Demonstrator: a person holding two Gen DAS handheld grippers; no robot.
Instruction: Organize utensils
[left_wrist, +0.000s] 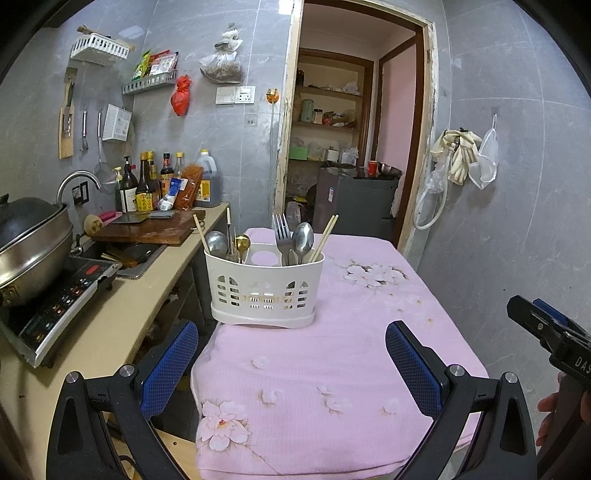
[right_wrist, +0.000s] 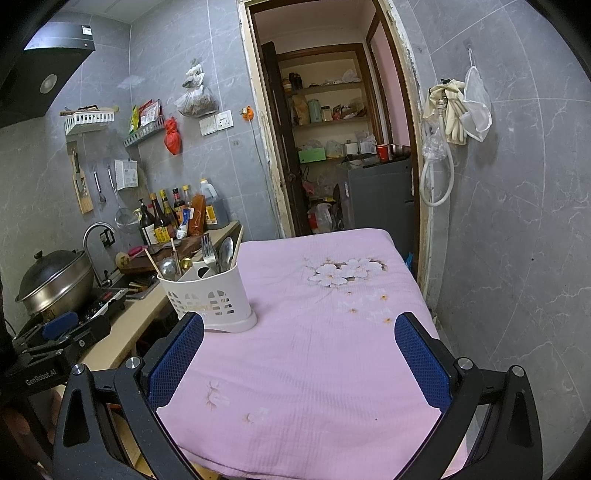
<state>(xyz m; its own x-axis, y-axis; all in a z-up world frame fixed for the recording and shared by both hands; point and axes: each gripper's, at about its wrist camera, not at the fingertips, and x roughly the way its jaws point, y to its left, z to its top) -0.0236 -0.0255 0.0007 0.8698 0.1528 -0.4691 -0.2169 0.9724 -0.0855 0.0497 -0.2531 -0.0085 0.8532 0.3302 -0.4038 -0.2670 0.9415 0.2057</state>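
Both the left gripper (left_wrist: 291, 363) and right gripper (right_wrist: 299, 360) hang with fingers spread apart, holding nothing, over the pink cloth (left_wrist: 332, 369) — ahead, the white caddy (left_wrist: 264, 286) stands on it, holding fork (left_wrist: 282, 232), spoons and chopsticks.

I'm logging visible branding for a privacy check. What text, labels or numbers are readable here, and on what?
"GenRobot.AI": on the left gripper body, seen from the right wrist.
"DAS": cut off at the frame edge, on the right gripper body, seen from the left wrist.
Bottle labels: too blurred to read.
Cooktop panel markings: too small to read.
Snack packets on the wall shelf: unreadable.
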